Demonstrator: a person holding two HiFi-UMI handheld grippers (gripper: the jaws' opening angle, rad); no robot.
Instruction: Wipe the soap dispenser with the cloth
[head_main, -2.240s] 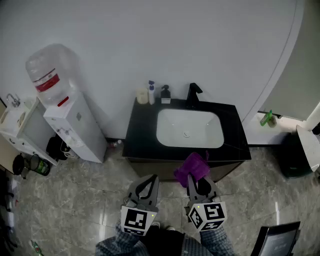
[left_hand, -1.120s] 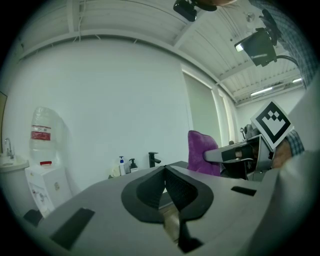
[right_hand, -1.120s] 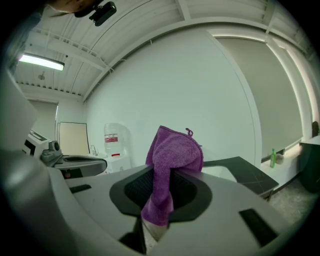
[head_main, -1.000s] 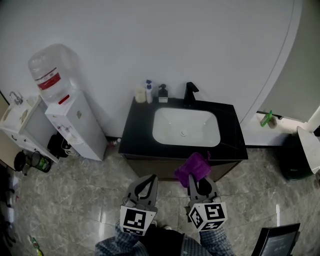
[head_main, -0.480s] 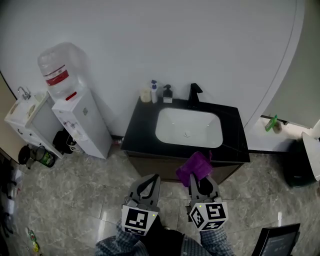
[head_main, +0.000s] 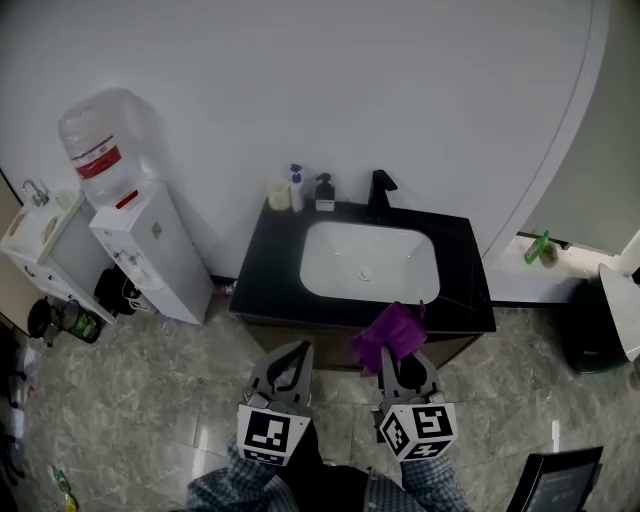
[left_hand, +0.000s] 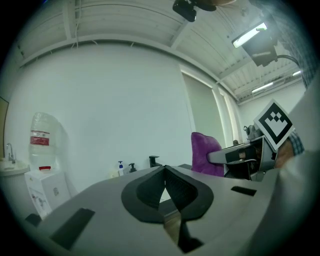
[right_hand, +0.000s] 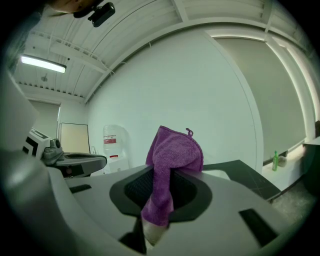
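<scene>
At the bottom of the head view, your checked sleeves (head_main: 225, 490) hold both tools side by side above the grey tiled floor (head_main: 140, 400). Your left gripper (head_main: 296, 348) sits just left of centre. Its jaws are pressed together at the tips with nothing between them. Your right gripper (head_main: 401, 366), just right of centre, is clamped on the purple cloth (head_main: 388, 333). The cloth bunches up above the jaws and overlaps the front edge of the black counter (head_main: 268, 270).

Beyond that, in the middle of the frame, the white basin (head_main: 368, 262) is set into the counter. A black tap (head_main: 377, 193) stands at its back rim.

The soap dispenser (head_main: 324, 192), dark with a pump top, stands at the back left of the counter against the white wall (head_main: 330, 80). It is well apart from the cloth. Just left of it are a white bottle (head_main: 296, 187) with a blue top and a pale container (head_main: 279, 195).

At the left of the frame stands a water cooler (head_main: 150, 250).
</scene>
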